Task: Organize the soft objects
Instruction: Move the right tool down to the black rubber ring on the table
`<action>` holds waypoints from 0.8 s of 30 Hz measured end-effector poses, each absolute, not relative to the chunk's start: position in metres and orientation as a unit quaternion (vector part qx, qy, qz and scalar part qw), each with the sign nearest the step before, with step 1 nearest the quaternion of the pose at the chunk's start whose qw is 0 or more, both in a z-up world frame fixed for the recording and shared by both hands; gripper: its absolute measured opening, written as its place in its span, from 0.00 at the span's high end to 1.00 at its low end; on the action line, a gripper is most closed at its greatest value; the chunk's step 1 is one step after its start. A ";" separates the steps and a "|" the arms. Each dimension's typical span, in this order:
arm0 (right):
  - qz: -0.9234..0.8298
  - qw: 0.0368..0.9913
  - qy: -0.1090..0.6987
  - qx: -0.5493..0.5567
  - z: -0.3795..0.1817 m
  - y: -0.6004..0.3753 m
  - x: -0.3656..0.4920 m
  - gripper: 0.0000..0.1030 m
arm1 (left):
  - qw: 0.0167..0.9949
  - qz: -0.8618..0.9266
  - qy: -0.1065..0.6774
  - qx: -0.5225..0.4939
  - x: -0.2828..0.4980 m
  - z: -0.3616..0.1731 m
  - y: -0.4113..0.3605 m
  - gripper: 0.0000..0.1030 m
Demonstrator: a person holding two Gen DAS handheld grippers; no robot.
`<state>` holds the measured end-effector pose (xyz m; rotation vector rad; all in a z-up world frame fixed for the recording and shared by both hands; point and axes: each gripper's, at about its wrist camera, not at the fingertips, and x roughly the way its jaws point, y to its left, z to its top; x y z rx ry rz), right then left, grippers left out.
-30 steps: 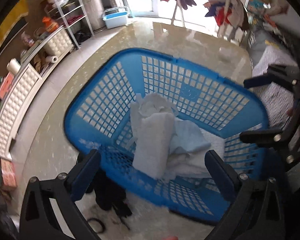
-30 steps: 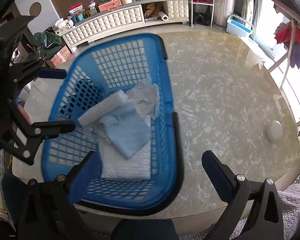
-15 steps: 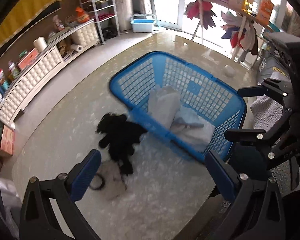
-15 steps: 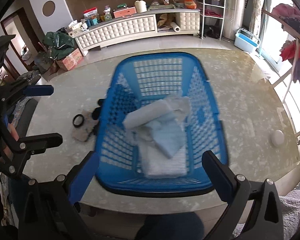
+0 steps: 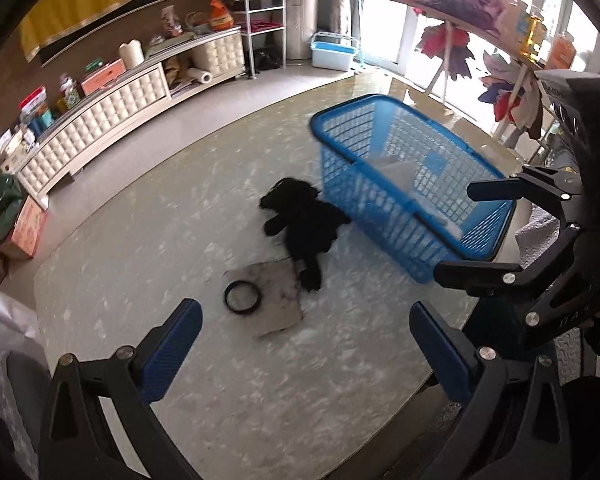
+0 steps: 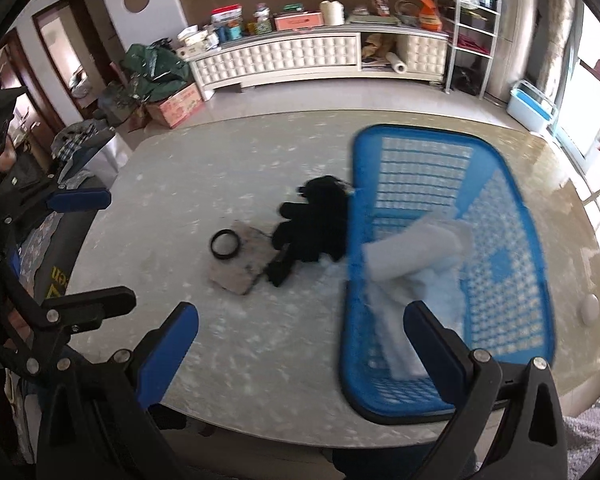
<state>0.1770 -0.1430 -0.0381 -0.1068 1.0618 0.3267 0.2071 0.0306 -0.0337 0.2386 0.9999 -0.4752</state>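
A blue plastic basket [image 5: 364, 196] stands on the marble table and holds folded white and pale blue towels [image 6: 416, 256]. It also shows in the right wrist view [image 6: 500, 208]. A black plush toy [image 5: 304, 220] lies against the basket's left side; it also shows in the right wrist view [image 6: 316, 228]. A grey cloth [image 5: 272, 300] with a black ring [image 5: 242, 297] on it lies beside the toy. My left gripper [image 5: 306, 348] is open and empty above the table's near edge. My right gripper [image 6: 300, 344] is open and empty, near the basket's near corner.
The marble table [image 5: 148, 240] has a rounded edge close to both grippers. A small white puck [image 6: 591, 303] lies at the table's right. A white cabinet [image 6: 292, 60] with clutter, a shelf rack [image 5: 262, 20] and a clothes rack [image 5: 480, 40] stand around the room.
Both grippers have pulled back and up from the basket and swung left. The toy, the cloth and the ring have come into view. The towels stay in the basket.
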 end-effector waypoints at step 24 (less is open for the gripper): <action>0.226 0.793 0.553 -0.120 -0.131 -0.027 0.231 0.12 | 0.837 -0.155 0.521 0.066 0.229 -0.112 0.141 0.00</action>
